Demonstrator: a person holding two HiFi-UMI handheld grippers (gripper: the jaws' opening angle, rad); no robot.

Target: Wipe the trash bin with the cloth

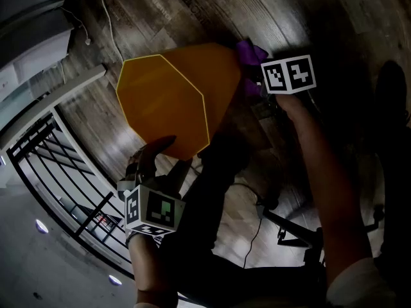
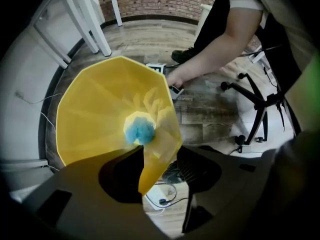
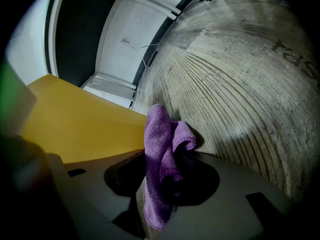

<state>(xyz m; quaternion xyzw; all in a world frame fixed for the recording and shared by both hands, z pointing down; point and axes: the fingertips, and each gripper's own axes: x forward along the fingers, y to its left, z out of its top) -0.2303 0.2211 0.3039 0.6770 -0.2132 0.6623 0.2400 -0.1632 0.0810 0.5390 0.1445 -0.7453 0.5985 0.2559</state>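
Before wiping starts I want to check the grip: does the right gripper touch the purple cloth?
Touching. The right gripper view shows the purple cloth pinched between the jaws of the right gripper, with its folds sticking out past them.

Yellow-orange trash bin [image 1: 164, 101], purple cloth [image 3: 160, 159], blue clump [image 2: 140, 131] inside, black-and-white marker cube [image 1: 289, 74], dark wood-grain floor [image 1: 192, 11]

No readable text, faint floor [image 3: 287, 51] lettering too blurred

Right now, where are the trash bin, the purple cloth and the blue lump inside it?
trash bin [image 2: 92, 119]: left gripper view, inner wall.
purple cloth [image 3: 156, 144]: right gripper view, tall fold.
blue lump [image 2: 140, 132]: left gripper view, its middle.
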